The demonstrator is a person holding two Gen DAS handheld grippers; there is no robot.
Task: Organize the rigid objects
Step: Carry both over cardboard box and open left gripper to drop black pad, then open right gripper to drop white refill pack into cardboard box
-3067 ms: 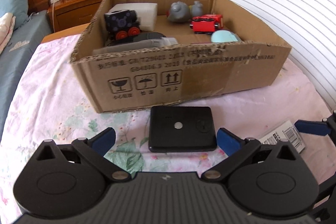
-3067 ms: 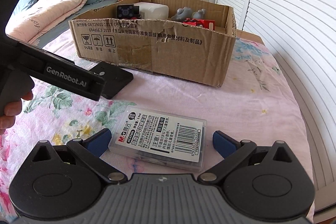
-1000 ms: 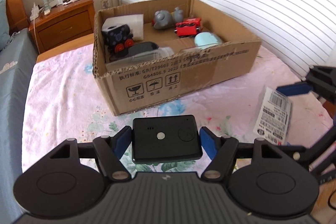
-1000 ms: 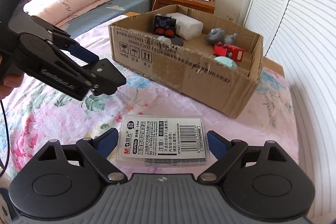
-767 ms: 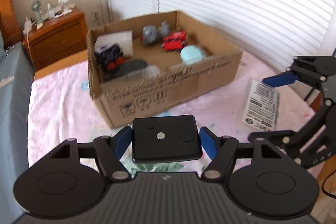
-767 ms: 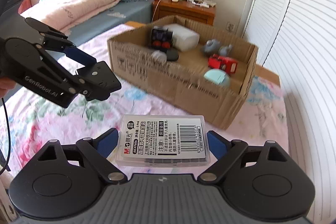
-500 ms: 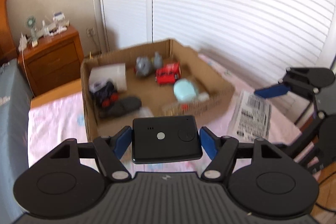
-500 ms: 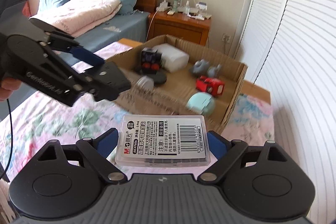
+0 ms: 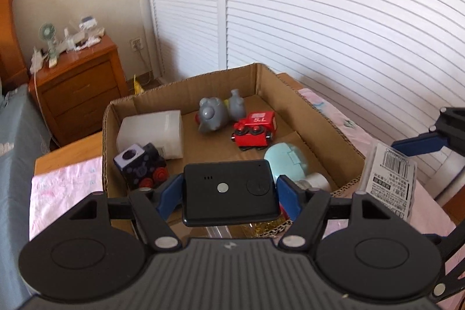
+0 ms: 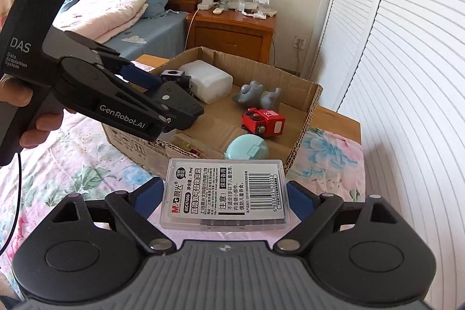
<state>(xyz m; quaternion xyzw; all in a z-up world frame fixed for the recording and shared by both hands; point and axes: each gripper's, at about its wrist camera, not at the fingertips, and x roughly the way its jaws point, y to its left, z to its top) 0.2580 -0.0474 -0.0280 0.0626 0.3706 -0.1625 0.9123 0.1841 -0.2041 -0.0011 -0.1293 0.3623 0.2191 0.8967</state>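
A flowered pink sheet (image 10: 72,164) is covering the surface under the work, with a wooden nightstand (image 10: 232,31) and a bed with blue pillows sitting behind, and white louvred doors (image 9: 319,19) running along the side. An open cardboard box (image 9: 261,77) is resting on the sheet. Inside it are lying a white plastic container (image 9: 151,132), a dark toy block with red wheels (image 9: 142,164), two grey figures (image 9: 216,114), a red toy train (image 9: 254,130) and a pale blue round case (image 9: 286,160).

The left gripper (image 9: 229,192) is hanging over the near part of the box, its blue pads pinching a flat black device (image 9: 229,191) by its two short sides. The right gripper (image 10: 225,195) is hovering just short of the box's near corner, gripping a clear plastic case with a barcode label (image 10: 225,193) between its pads
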